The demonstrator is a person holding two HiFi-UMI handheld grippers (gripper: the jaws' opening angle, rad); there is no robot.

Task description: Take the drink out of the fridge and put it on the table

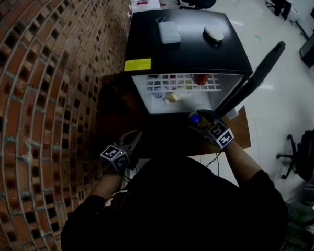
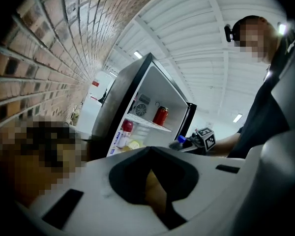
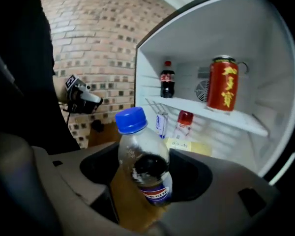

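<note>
Blue-capped drink bottle, its blue-and-red label unreadable, sits clamped in the right hand-held gripper at lower centre, before the open fridge; a red can with yellow characters stands on the shelf; left hand-held gripper closed, empty

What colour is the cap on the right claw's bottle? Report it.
Blue. The cap of the bottle shows best in the right gripper view.
</note>
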